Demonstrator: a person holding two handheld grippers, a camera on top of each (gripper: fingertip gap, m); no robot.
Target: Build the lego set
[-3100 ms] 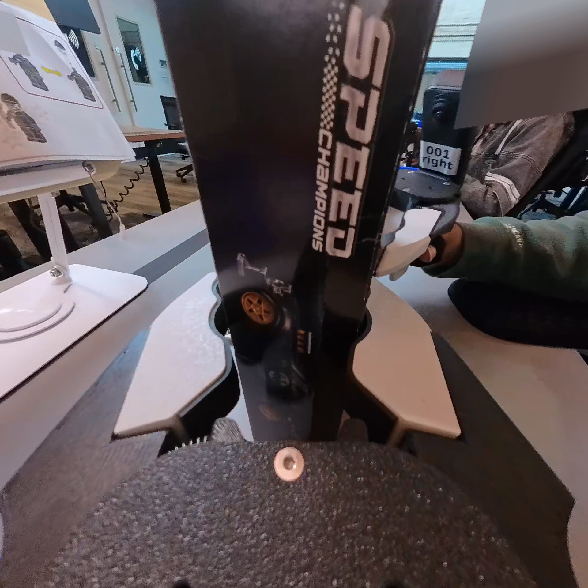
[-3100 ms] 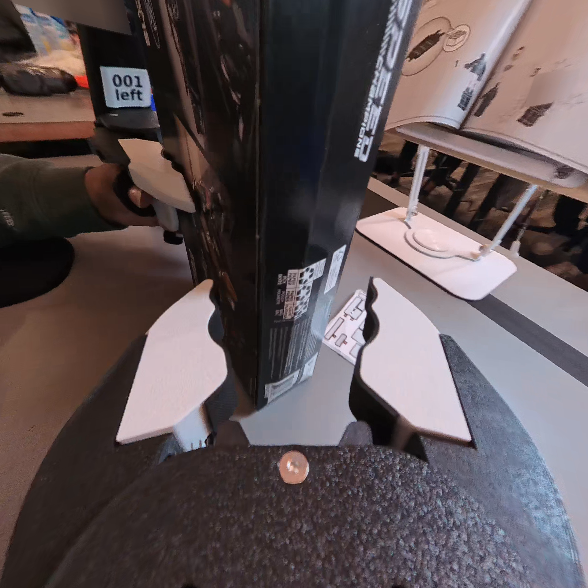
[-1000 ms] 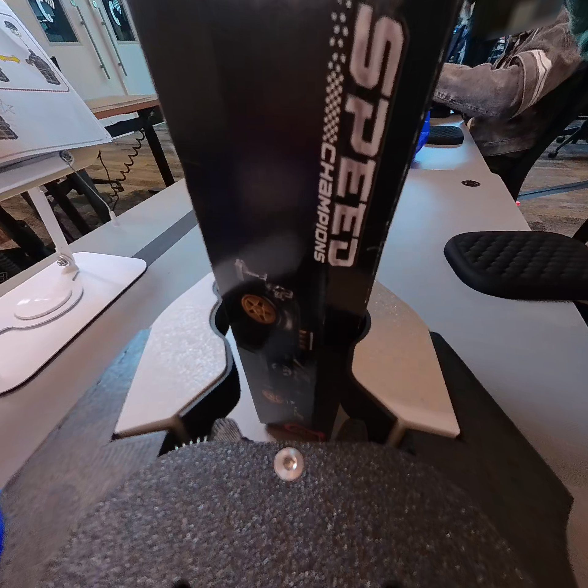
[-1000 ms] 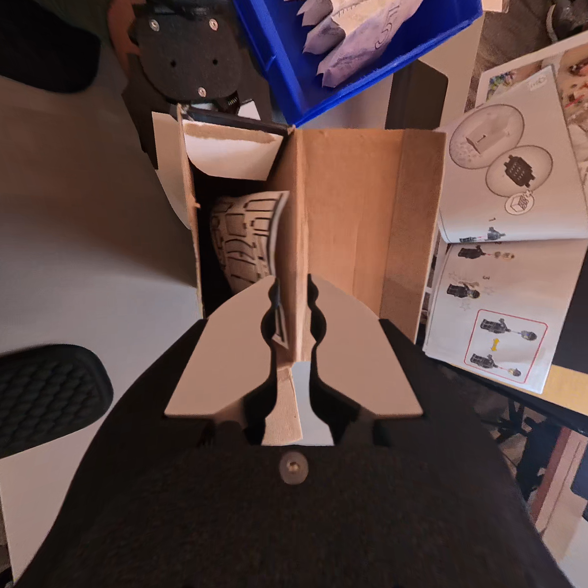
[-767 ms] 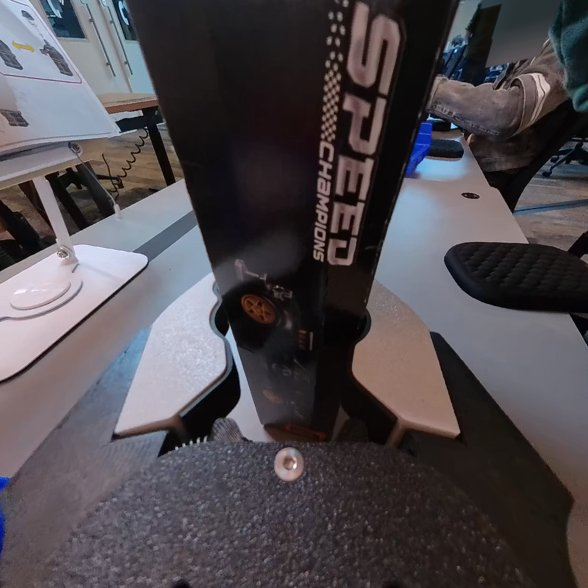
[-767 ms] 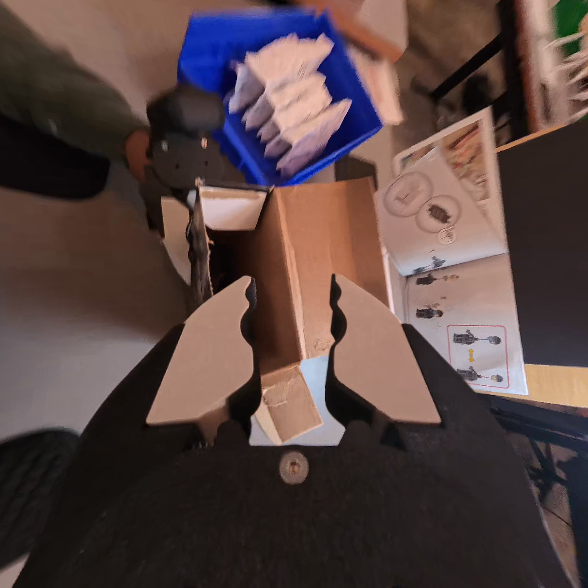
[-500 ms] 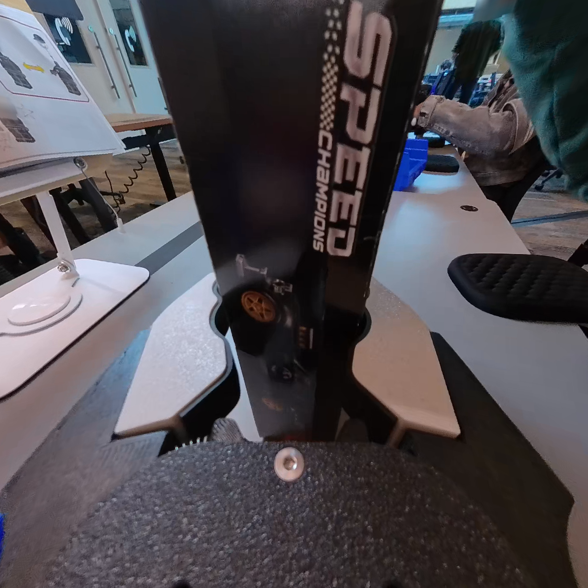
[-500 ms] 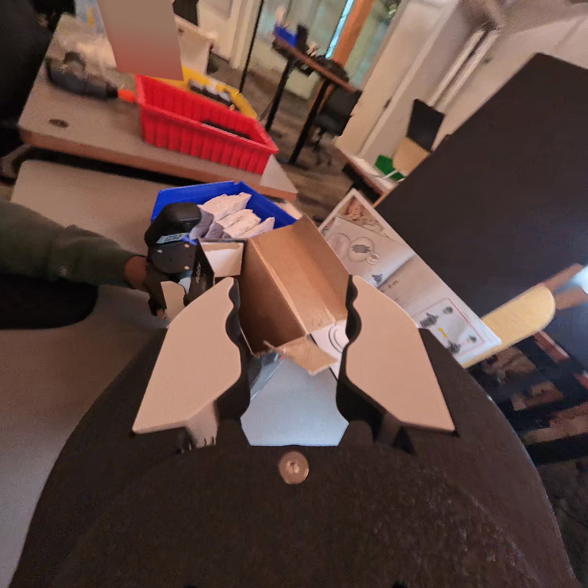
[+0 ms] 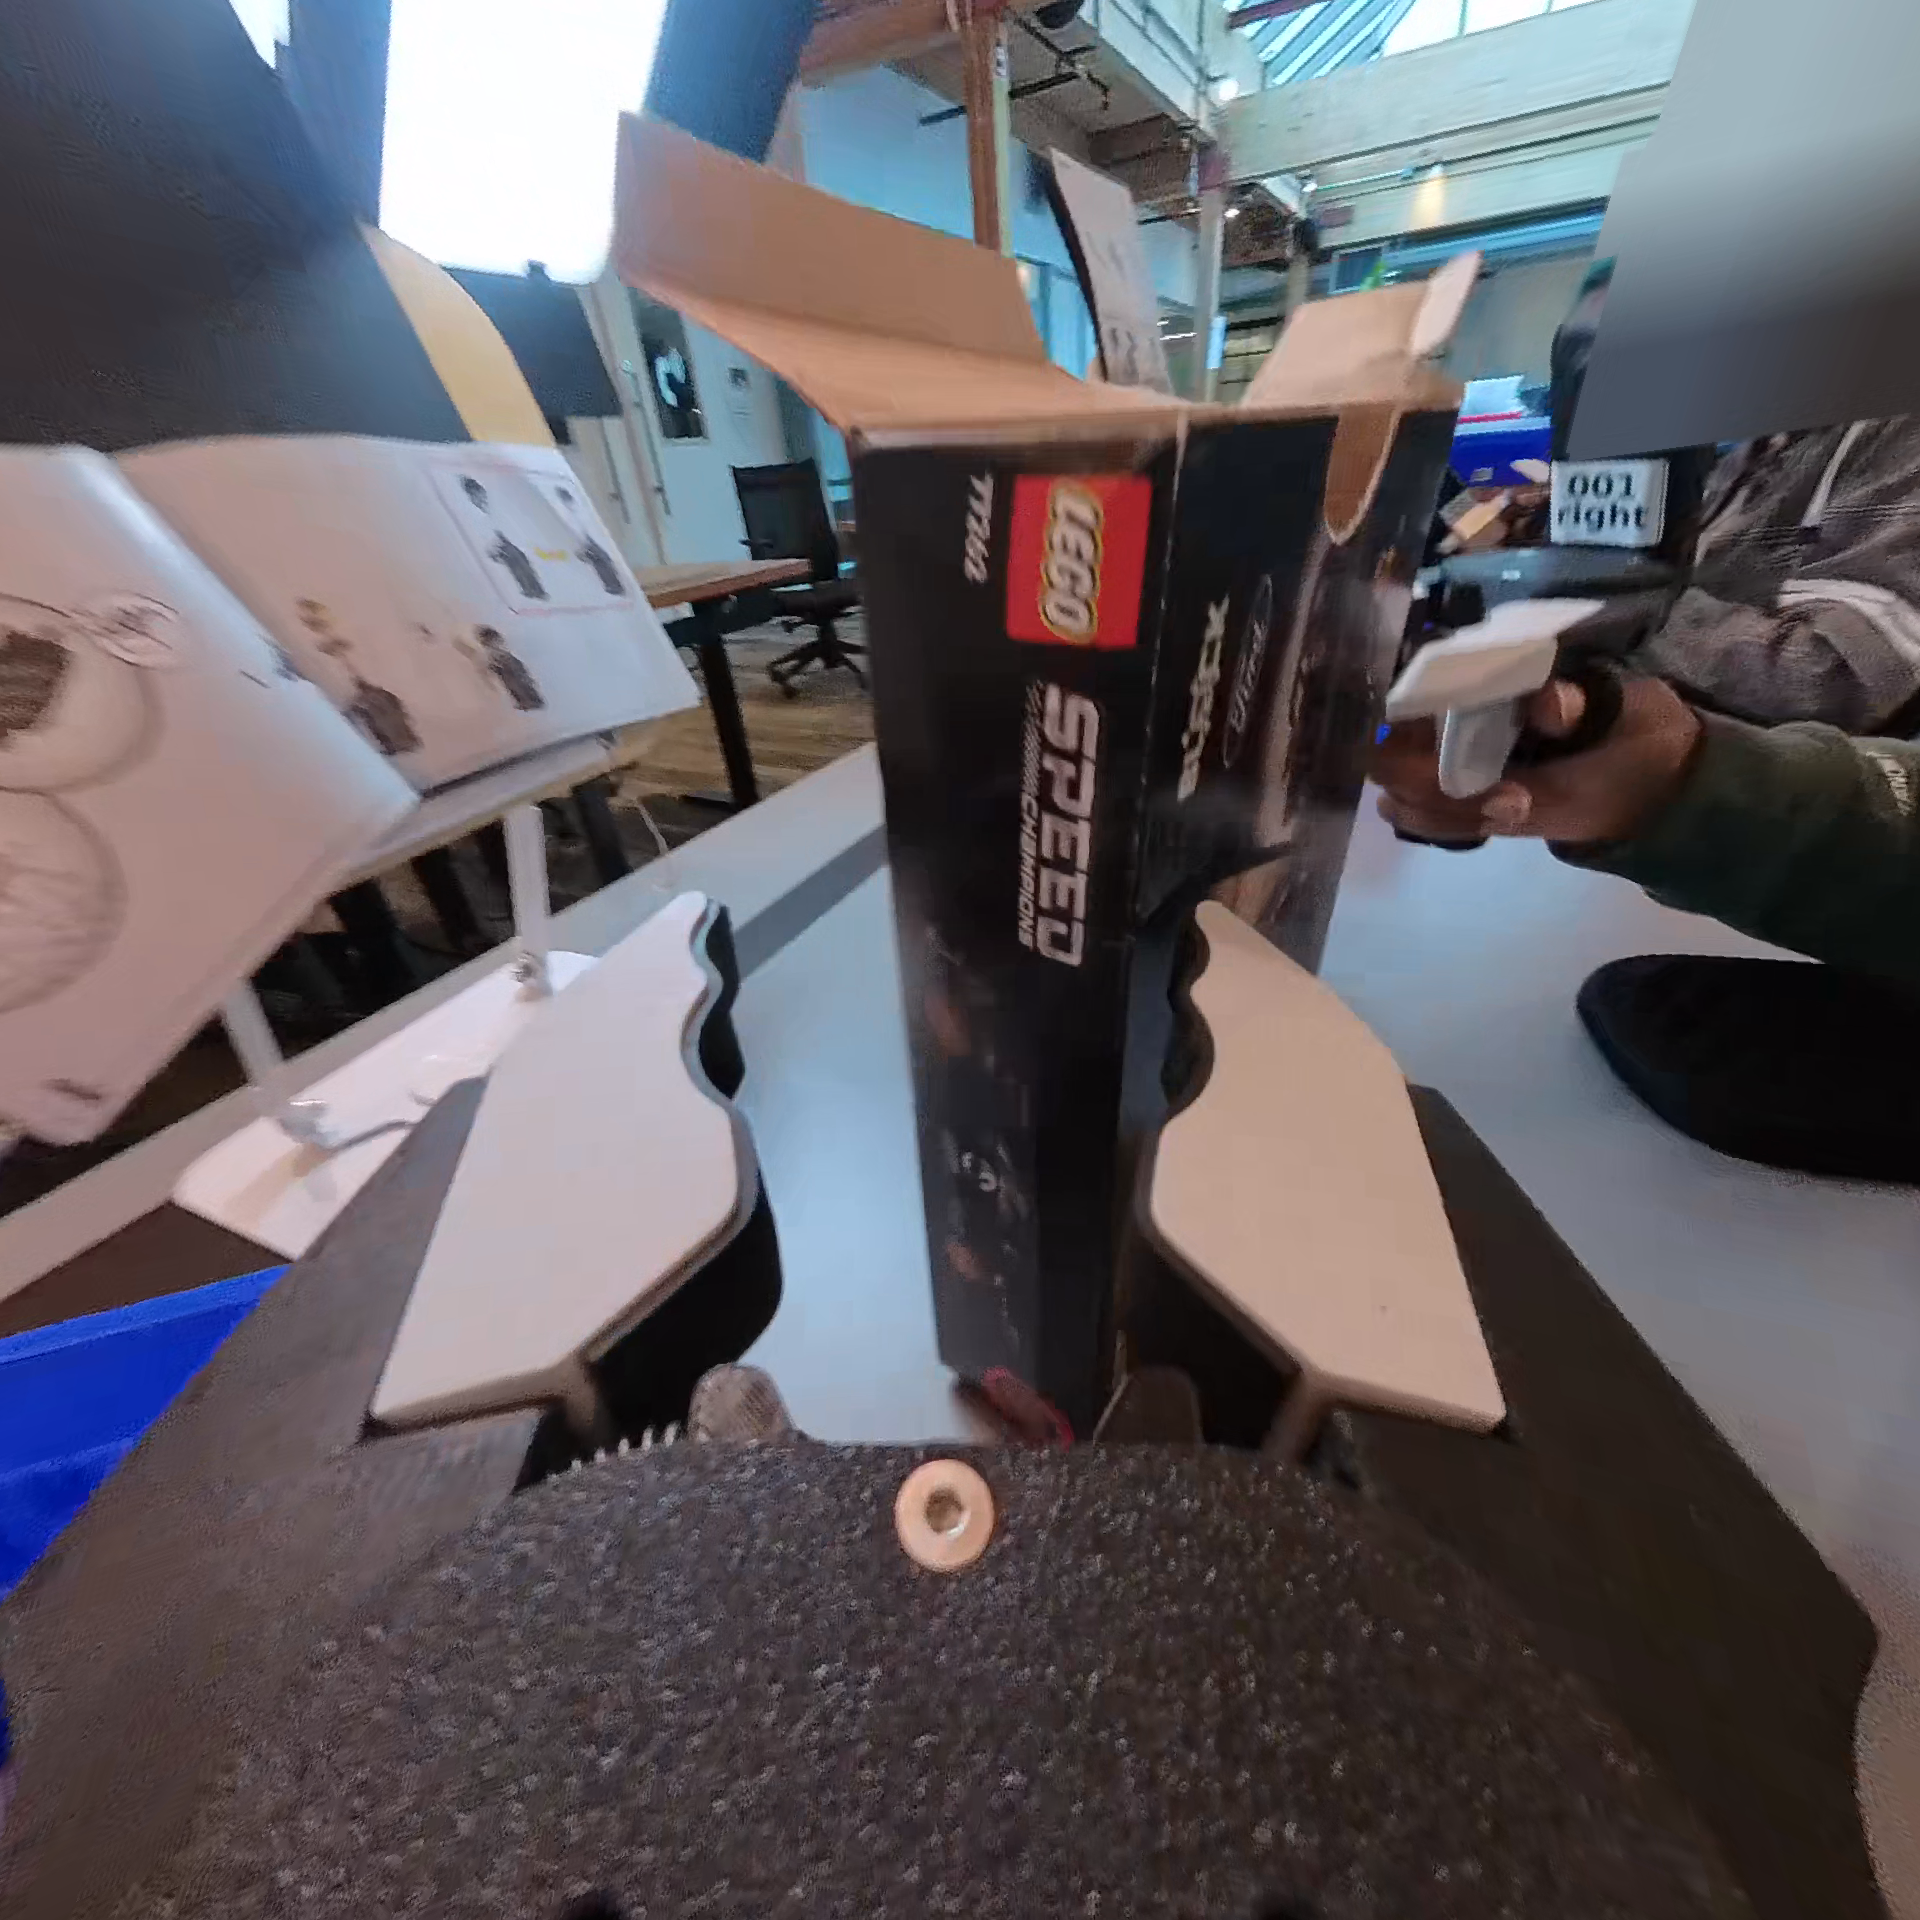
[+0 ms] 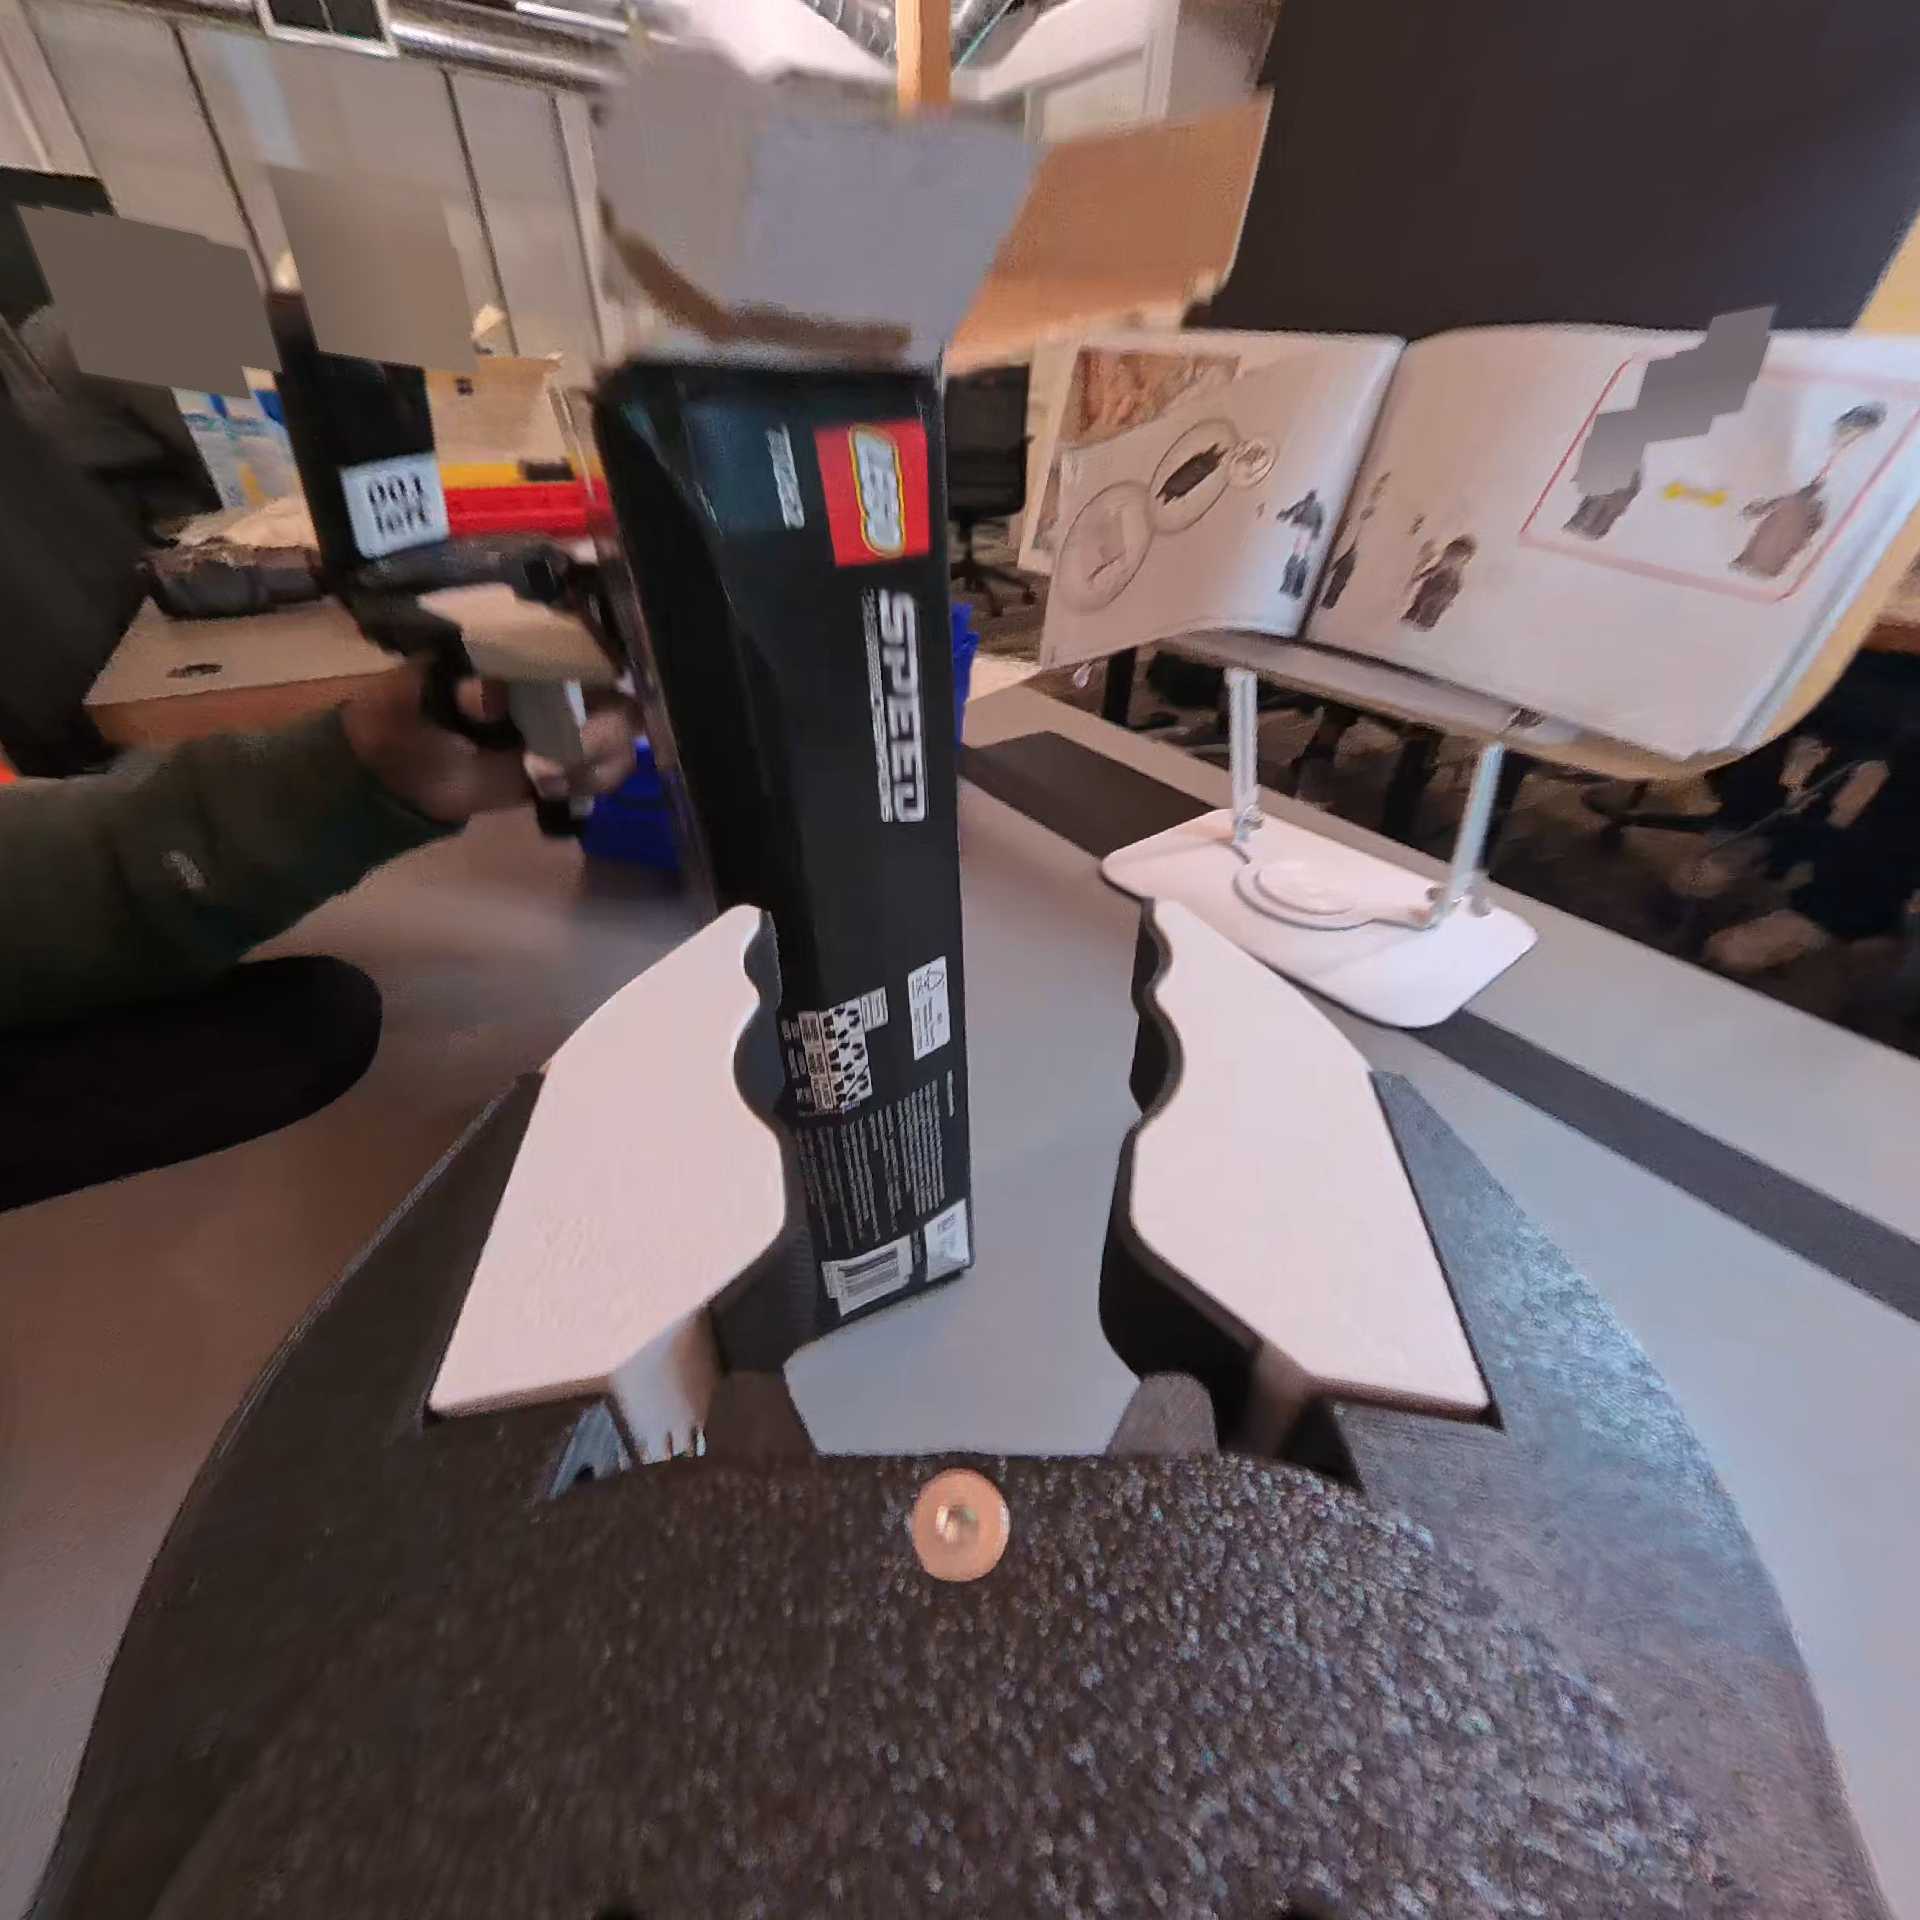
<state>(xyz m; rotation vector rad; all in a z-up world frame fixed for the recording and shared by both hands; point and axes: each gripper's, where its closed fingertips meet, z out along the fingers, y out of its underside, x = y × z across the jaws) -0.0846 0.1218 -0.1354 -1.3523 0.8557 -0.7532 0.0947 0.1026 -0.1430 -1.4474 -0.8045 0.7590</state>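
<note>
A black Lego set box [image 9: 1049, 852] stands upright on a grey table [image 9: 1621, 1309], its brown cardboard top flaps [image 9: 852, 301] folded open. The left gripper [image 9: 956, 1049], jaws spread wide, frames the box's lower end without clamping it, the right-hand finger close against one edge. The right gripper [image 10: 951, 1049], likewise spread apart, sits at the box's opposite narrow face, nothing held. Beside the box, an open instruction booklet [image 10: 1455, 520] rests on a white stand [image 10: 1340, 935]; a blue bin [image 9: 73, 1392] sits nearer the left gripper.
</note>
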